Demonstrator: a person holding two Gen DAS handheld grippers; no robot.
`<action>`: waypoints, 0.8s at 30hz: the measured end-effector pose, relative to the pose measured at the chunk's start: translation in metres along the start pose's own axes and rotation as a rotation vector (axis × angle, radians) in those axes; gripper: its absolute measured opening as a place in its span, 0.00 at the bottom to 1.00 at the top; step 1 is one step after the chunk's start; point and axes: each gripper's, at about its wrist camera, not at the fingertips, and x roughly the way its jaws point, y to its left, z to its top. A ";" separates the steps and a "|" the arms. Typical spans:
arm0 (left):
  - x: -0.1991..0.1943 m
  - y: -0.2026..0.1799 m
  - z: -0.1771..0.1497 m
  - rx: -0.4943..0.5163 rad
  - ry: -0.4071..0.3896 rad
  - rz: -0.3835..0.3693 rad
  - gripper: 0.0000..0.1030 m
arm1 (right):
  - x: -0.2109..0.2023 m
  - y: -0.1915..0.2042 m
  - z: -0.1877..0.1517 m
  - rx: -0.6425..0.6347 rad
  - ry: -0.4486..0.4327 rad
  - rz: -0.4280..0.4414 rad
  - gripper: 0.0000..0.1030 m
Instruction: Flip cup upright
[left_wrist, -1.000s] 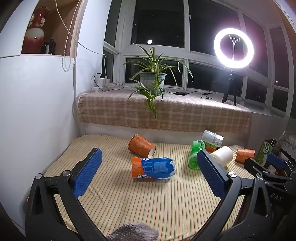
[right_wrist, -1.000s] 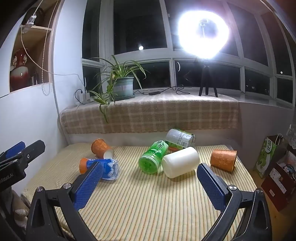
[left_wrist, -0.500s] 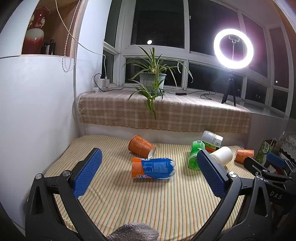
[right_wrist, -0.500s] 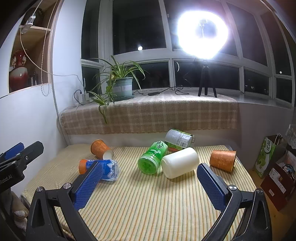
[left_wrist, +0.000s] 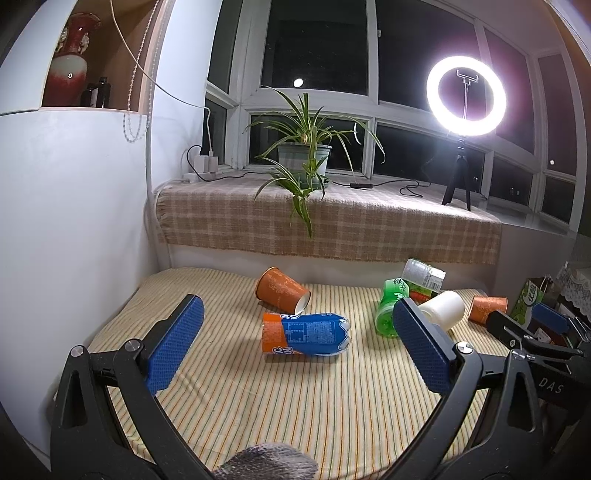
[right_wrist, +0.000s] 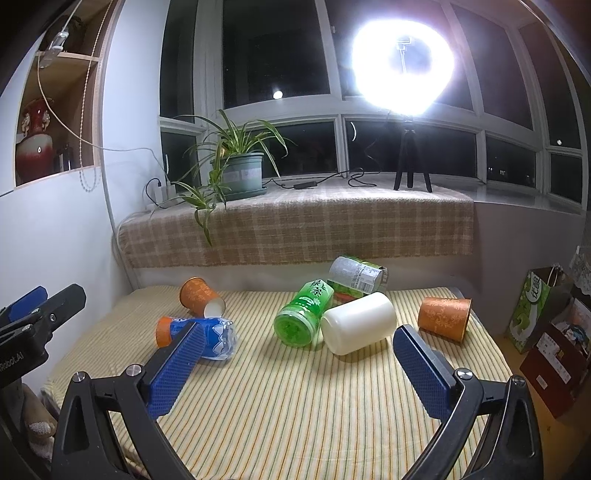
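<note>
We hold both grippers above the near edge of the striped mat, and neither has anything between its blue pads. The left gripper has its jaws spread wide; the right gripper is spread just as wide and empty.

Every container lies on its side. The nearer orange cup rests at the back left of the mat with its white mouth turned toward us, touching or just behind the blue-and-orange bottle, which lies crosswise in front of it. In the right wrist view that bottle is partly covered by our own left finger pad. A second orange cup lies well apart at the right edge of the mat, its mouth facing right.

Between the two cups sits a tight cluster — the green tea bottle, the white jar pressed against it, and a cut-open can propped behind them. Something red and orange shows under the can, too hidden to name.

Behind the mat we see a checked cloth on the sill with a potted plant and a ring light, blown out to a glare in the right view. The left view's right pad cuts off part of the white jar.
</note>
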 end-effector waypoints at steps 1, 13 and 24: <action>0.000 -0.001 0.000 0.000 -0.001 0.001 1.00 | 0.000 0.000 0.000 0.000 0.000 0.001 1.00; 0.003 0.001 -0.002 0.005 0.001 -0.001 1.00 | -0.002 0.000 0.000 0.004 0.000 0.000 1.00; 0.003 0.000 0.000 0.007 0.000 0.000 1.00 | -0.003 -0.002 0.000 0.004 0.000 -0.001 1.00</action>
